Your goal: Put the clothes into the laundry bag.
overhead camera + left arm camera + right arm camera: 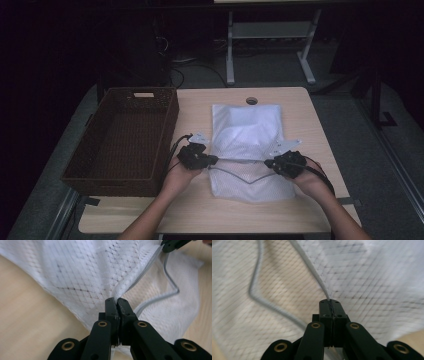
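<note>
Mesh bag (248, 145): white, flat at table (320, 135) centre, right of the basket (120, 140). Left gripper (216, 160) and right gripper (267, 162) each pinch its near top layer, seemingly lifting it to fold or open the mouth; grey cord (240, 177) slack beneath.

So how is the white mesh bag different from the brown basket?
The white mesh bag is soft, thin and see-through; the brown wicker basket is stiff, dark and has tall walls. The bag lies flat in the middle of the table; the basket stands at its left edge. The left gripper and right gripper pinch the bag, while nothing touches the basket. Both rest on the table, and both are roughly rectangular.
</note>
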